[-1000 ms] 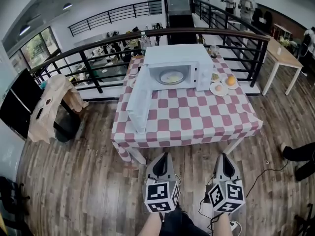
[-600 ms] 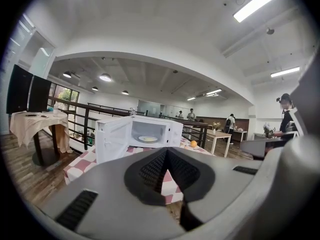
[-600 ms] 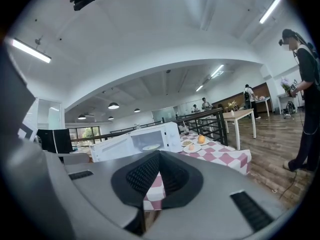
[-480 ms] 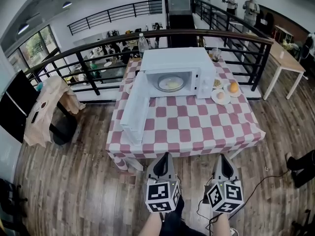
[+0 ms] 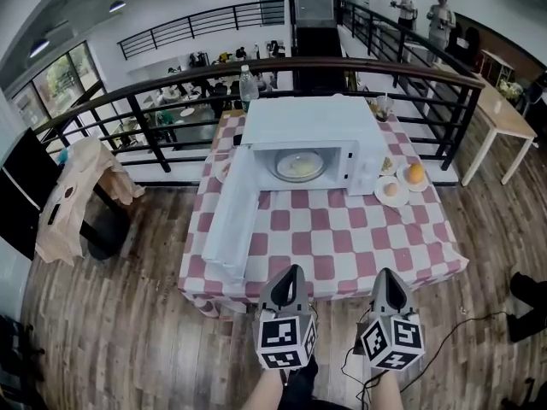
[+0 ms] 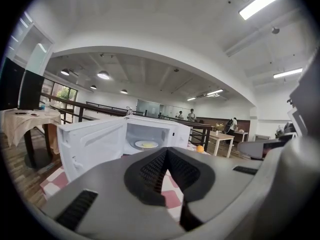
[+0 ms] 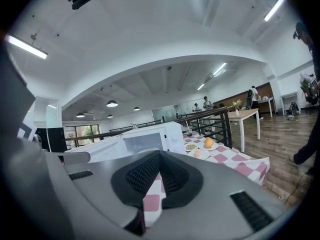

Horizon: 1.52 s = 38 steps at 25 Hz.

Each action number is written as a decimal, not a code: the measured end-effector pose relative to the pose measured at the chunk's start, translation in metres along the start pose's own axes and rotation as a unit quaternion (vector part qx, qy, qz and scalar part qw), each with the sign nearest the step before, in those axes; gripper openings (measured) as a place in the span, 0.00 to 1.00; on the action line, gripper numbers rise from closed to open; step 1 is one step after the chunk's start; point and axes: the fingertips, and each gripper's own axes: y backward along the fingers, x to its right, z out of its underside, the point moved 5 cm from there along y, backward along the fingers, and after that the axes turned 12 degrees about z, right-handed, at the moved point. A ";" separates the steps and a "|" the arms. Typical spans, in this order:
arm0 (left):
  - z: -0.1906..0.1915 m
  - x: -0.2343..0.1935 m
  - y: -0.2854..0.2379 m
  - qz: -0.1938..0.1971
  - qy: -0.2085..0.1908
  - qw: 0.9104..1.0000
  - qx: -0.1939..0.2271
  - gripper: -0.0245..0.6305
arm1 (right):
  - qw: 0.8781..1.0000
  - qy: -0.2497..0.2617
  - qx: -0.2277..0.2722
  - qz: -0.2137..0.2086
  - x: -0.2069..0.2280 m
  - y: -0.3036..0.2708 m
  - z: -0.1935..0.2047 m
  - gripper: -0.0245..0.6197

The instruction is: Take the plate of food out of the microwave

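Note:
A white microwave point(image 5: 312, 118) stands at the far side of a red-and-white checked table point(image 5: 342, 237), its door point(image 5: 229, 222) swung wide open to the left. Inside sits a plate of pale food point(image 5: 299, 165), also visible in the left gripper view as a plate point(image 6: 146, 144) in the open microwave point(image 6: 165, 131). My left gripper point(image 5: 292, 271) and right gripper point(image 5: 388, 274) hover side by side just short of the table's near edge, both shut and empty. The right gripper view catches the microwave point(image 7: 150, 136) from the side.
Two small plates with an orange point(image 5: 415, 173) and an egg point(image 5: 391, 190) lie right of the microwave. A water bottle point(image 5: 248, 84) stands behind it. Black railing point(image 5: 171, 109) runs behind the table. A cloth-draped stand point(image 5: 77, 195) is at left. People stand far back right.
The table and microwave have come nearer and lower in the head view as I walked toward them; both grippers stayed shut and level, now at the table's near edge.

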 end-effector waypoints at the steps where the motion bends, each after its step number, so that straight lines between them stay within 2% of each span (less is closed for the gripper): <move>1: -0.002 -0.005 -0.007 0.000 0.000 1.000 0.000 0.06 | 1.000 0.000 -0.001 -0.001 -0.003 -0.009 -0.001 0.03; 12: -0.020 -0.060 -0.073 -0.014 0.008 1.000 0.003 0.06 | 1.000 0.007 -0.004 -0.020 -0.039 -0.095 -0.013 0.03; 21: -0.024 -0.090 -0.097 -0.029 0.018 0.999 0.008 0.05 | 0.999 -0.004 -0.014 -0.038 -0.061 -0.135 -0.014 0.03; 27: -0.024 -0.108 -0.106 -0.044 0.035 0.998 0.000 0.05 | 0.996 -0.056 -0.048 -0.055 -0.070 -0.157 -0.008 0.03; 38: -0.020 -0.135 -0.147 -0.088 0.054 0.995 -0.014 0.05 | 0.992 -0.042 -0.081 -0.090 -0.087 -0.220 -0.006 0.03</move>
